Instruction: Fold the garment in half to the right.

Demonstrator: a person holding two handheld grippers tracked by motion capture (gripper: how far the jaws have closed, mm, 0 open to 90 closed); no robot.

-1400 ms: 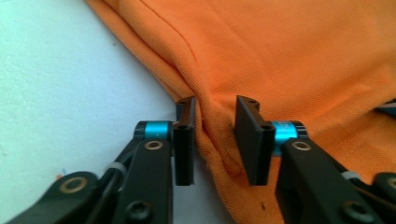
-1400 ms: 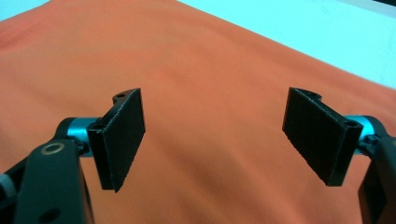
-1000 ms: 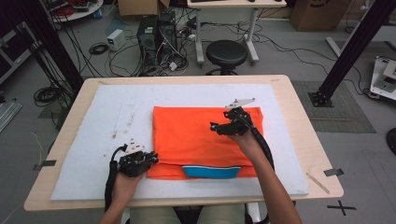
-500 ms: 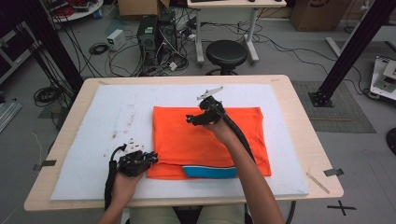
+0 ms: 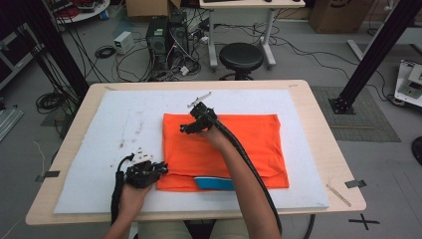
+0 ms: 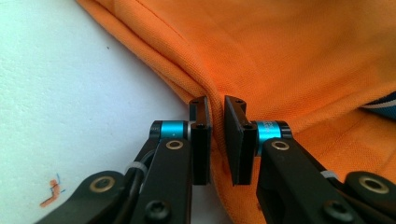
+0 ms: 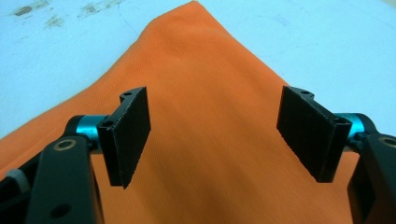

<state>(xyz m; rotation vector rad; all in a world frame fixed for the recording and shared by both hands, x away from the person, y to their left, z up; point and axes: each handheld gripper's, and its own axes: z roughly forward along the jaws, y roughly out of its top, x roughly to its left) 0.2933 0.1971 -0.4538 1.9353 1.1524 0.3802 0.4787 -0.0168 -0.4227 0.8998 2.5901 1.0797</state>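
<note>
A white-padded worktop is carrying a folded orange shirt at its middle. The left tool is pinching the shirt's near-left edge, while the right tool is hovering released over the far-left corner.

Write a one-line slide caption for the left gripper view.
Left gripper pinches the folded edge of the orange shirt on the white table cover.

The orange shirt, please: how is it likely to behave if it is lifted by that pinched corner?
Probably floppy: the orange shirt lies flat in folded layers, and its edge puckers between the left tool's pads. It would likely drape and unfold, since the right tool hangs open above it. It looks light and unlikely to slip.
</note>
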